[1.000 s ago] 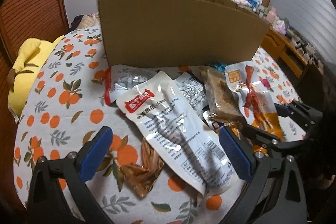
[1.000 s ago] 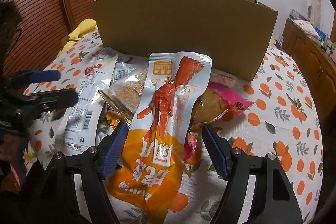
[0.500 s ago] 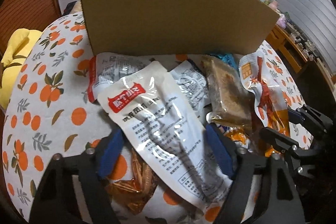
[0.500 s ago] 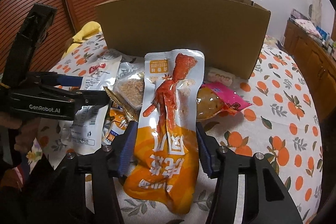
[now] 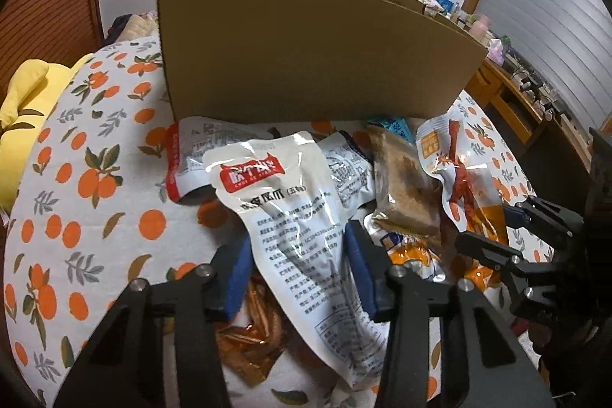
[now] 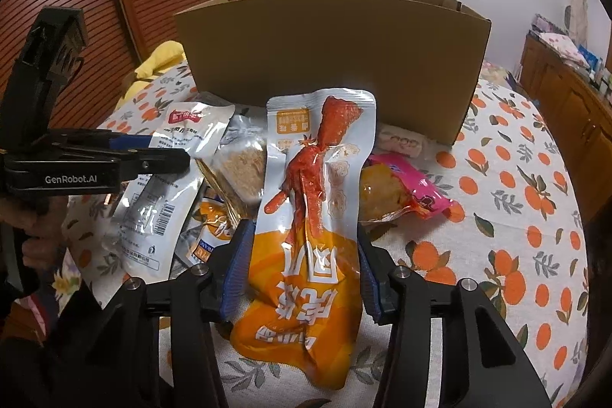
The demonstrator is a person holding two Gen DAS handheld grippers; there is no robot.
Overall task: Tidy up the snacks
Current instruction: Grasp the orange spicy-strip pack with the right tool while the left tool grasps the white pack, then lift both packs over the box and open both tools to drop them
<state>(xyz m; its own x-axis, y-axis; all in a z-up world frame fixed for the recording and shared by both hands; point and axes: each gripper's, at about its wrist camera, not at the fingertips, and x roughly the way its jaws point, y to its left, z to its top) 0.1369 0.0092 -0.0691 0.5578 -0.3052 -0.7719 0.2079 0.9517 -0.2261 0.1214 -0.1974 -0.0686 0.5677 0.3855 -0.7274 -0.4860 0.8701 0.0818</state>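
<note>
A pile of snack packets lies on the orange-print tablecloth [image 5: 76, 178] in front of an open cardboard box [image 5: 306, 52]. My left gripper [image 5: 298, 270] is shut on the white chicken-feet packet [image 5: 290, 209], its blue pads pressing both edges. My right gripper [image 6: 300, 274] is shut on the orange chicken-feet packet [image 6: 310, 217], which also shows in the left wrist view [image 5: 459, 178]. The cardboard box appears in the right wrist view too [image 6: 332, 64]. The left gripper's side shows in the right wrist view [image 6: 95, 159].
A brown cake packet [image 5: 401, 186], a clear amber packet [image 5: 252, 335], a pink packet [image 6: 405, 190] and other white packets [image 5: 191, 155] lie in the pile. A yellow plush [image 5: 23, 109] sits at the table's left edge. A wooden cabinet [image 6: 566, 94] stands at right.
Both grippers have closed from wide open onto their packets: the left on the white one, the right on the orange one. Both views have drawn back slightly from the box.
</note>
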